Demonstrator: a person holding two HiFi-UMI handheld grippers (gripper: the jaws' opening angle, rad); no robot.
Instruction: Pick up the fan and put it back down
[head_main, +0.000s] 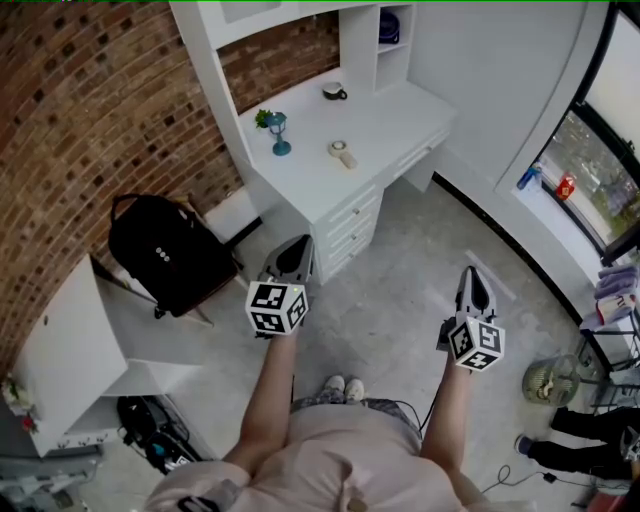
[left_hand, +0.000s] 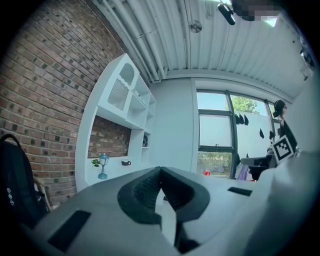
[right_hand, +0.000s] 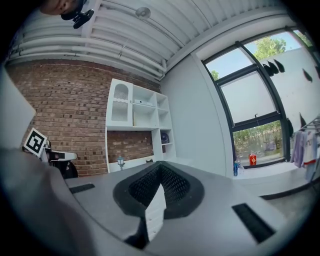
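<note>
Fan (head_main: 342, 152) seems to be the small object with a round head and a short handle that lies flat on the white desk (head_main: 400, 125); it is too small in the head view to be sure. It is well ahead of both pairs of jaws, a little to the right of the line of the left gripper (head_main: 300, 248) and to the left of the line of the right gripper (head_main: 470, 275). Neither gripper view shows it.

Both grippers are held level, well apart from the desk. The left jaws are pressed together at the tips with nothing between them, and the right jaws are closed completely and are also empty. The task is judged as not yet begun.

Several things could go wrong from here. If the jaws are not opened before they arrive, they will push the fan over the desk instead of taking it. A teal lantern lamp (head_main: 277, 132) with a small plant stands near the fan, on the left side of the approach, so a wide movement of the left gripper could knock it over. The fan lies low, so the tips may strike the desk. A grip far from its middle could let it swing or slip when it is lifted.
</note>
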